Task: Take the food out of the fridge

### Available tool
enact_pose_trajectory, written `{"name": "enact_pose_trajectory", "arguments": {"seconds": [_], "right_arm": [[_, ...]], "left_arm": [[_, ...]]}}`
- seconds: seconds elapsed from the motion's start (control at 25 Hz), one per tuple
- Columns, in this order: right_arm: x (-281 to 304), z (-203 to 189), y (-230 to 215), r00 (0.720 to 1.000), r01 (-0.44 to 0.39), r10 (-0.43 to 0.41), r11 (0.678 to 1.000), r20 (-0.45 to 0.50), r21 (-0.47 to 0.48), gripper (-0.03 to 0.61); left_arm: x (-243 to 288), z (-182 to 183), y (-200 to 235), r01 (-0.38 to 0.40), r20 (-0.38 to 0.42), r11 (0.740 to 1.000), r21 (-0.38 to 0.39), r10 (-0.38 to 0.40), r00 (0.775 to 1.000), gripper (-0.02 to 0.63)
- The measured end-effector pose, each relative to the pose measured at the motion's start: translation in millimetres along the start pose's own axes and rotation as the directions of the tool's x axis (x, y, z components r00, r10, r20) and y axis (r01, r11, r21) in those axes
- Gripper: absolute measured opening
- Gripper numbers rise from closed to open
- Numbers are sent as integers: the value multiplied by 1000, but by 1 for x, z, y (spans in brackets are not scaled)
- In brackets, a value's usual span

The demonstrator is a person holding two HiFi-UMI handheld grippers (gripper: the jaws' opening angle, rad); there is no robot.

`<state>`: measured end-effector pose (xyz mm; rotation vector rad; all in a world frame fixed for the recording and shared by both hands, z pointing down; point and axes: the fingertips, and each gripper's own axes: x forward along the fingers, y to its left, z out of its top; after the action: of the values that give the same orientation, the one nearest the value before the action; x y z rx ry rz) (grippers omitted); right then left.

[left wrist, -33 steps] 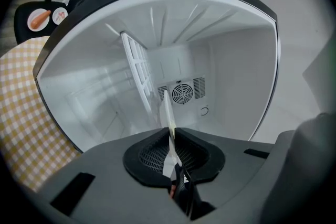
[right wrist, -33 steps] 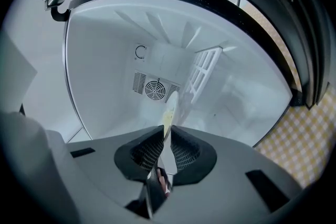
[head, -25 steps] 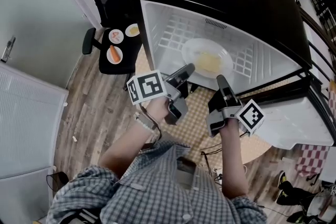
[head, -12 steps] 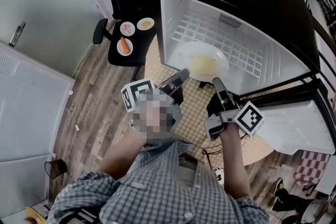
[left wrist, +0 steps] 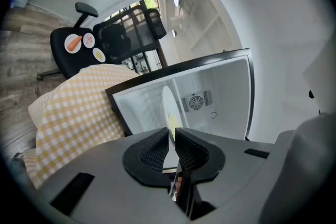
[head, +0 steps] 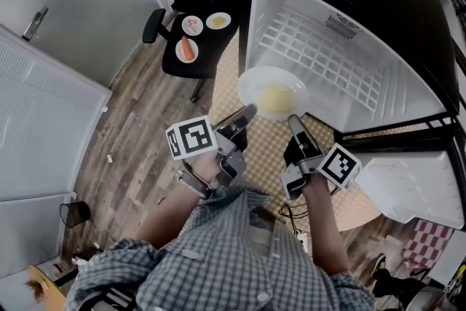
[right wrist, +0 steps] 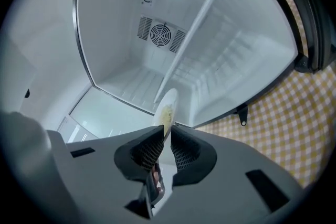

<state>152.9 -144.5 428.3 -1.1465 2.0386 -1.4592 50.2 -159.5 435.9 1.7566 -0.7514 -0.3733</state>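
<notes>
Clamping left gripper (head: 247, 111): jaws narrow, pinched on the plate's (head: 273, 91) left rim. Its own view (left wrist: 171, 136) shows that rim edge-on between the pads.
Right gripper (head: 292, 120): jaws equally narrow, pinched on the plate's lower right rim. This is plain only in the right gripper view (right wrist: 166, 136).
Plate: white and held between both grippers at the fridge's mouth, centre of the head view. The gripper views show it only as a thin sliver (left wrist: 168, 107) (right wrist: 167, 105).
Food (head: 277, 95): a yellow heap on the plate, seen in full only from the head.
Checked cloth (head: 269, 156): yellow and white, below the plate.
Fridge (head: 251, 25): open, white inside, upper right.
Fan grille (right wrist: 160, 35): round, on the fridge's back wall, clearest from the grippers.
Chair (head: 207, 65): black, upper centre, bearing three small plates (head: 187, 49).
</notes>
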Motion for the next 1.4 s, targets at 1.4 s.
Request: {"name": "enact_pose_trajectory", "arguments": {"seconds": [1.4], "right_arm": [[11,-114,-155,927,338,-305,932,-217,132,40]], "left_arm": [[-14,-60,171,-281,-273,959,-36,261,926,52]]}}
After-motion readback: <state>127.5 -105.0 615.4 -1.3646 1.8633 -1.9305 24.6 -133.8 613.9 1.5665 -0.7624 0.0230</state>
